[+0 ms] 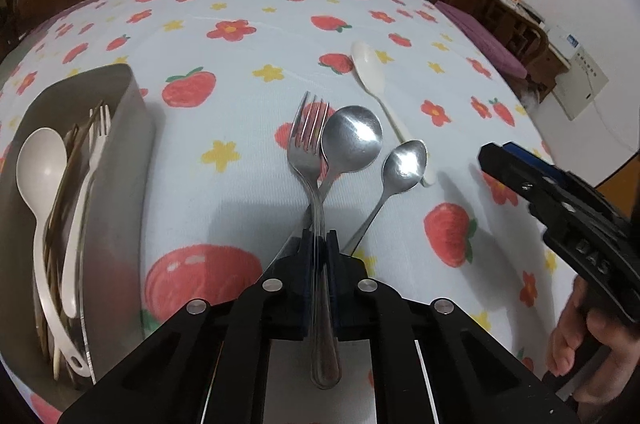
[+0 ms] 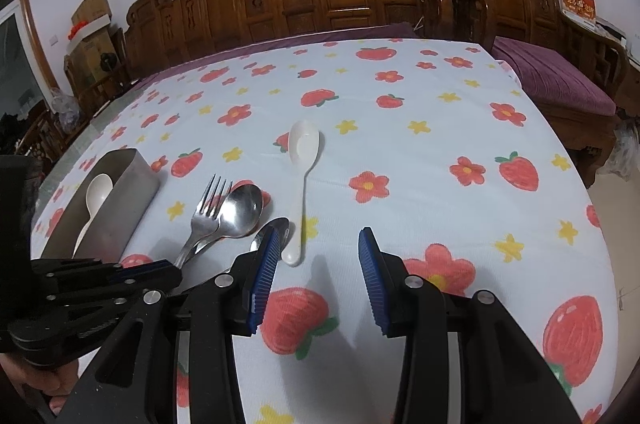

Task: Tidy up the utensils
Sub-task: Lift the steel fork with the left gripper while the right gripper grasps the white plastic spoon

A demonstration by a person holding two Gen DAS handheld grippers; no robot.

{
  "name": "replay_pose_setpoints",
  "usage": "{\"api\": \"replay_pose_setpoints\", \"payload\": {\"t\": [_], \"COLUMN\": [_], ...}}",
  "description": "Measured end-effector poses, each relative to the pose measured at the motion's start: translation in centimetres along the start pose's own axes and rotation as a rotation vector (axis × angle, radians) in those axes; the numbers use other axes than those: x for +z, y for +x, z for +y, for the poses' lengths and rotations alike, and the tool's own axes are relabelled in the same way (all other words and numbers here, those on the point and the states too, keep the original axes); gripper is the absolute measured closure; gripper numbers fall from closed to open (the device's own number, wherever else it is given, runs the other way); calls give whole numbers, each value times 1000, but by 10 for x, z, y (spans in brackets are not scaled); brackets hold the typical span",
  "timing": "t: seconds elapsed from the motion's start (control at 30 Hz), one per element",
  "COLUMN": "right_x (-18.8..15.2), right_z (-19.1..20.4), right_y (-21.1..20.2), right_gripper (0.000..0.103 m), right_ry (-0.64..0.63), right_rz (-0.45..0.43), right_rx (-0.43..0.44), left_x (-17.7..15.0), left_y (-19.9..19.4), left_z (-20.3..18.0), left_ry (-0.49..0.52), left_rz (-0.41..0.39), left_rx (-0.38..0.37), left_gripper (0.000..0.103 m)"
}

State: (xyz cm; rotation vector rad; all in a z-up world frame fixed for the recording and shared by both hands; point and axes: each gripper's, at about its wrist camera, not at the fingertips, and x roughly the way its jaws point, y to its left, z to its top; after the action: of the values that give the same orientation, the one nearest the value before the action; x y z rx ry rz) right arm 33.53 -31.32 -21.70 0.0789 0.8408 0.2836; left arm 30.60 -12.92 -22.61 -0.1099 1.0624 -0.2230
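Utensils spread on the worktop (image 1: 240, 64), container at the left

The container (image 1: 132, 128) holds a spoon (image 1: 42, 160), a small fork (image 1: 86, 192) and sticks. To its right lie the metal fork (image 1: 306, 148), overlapped by the round spoon (image 1: 352, 138); right of these the small spoon (image 1: 402, 164), and behind it the long plastic spoon (image 1: 370, 74).

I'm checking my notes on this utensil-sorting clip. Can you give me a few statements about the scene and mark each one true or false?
1. The left hand-held gripper is shut on the metal fork. True.
2. The right hand-held gripper holds a spoon. False: it is open, nothing between its pads.
3. The grey container already holds a white spoon and a white fork. True.
4. The white plastic spoon on the cloth lies inside the container. False: it lies on the tablecloth, apart from it.
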Motion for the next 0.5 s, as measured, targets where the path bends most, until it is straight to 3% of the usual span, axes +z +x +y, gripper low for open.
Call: {"api": "replay_pose_setpoints", "payload": {"t": [0.5], "right_x": [1], "right_z": [18], "right_y": [34], "right_gripper": [59], "right_ry": [20], "right_rz": [67], "right_rx": [35], "left_x": [-6], "left_y": [-48], "left_z": [20], "left_ry": [80], "left_rz": [-103], "left_rx": [-67], "left_gripper": [102]}}
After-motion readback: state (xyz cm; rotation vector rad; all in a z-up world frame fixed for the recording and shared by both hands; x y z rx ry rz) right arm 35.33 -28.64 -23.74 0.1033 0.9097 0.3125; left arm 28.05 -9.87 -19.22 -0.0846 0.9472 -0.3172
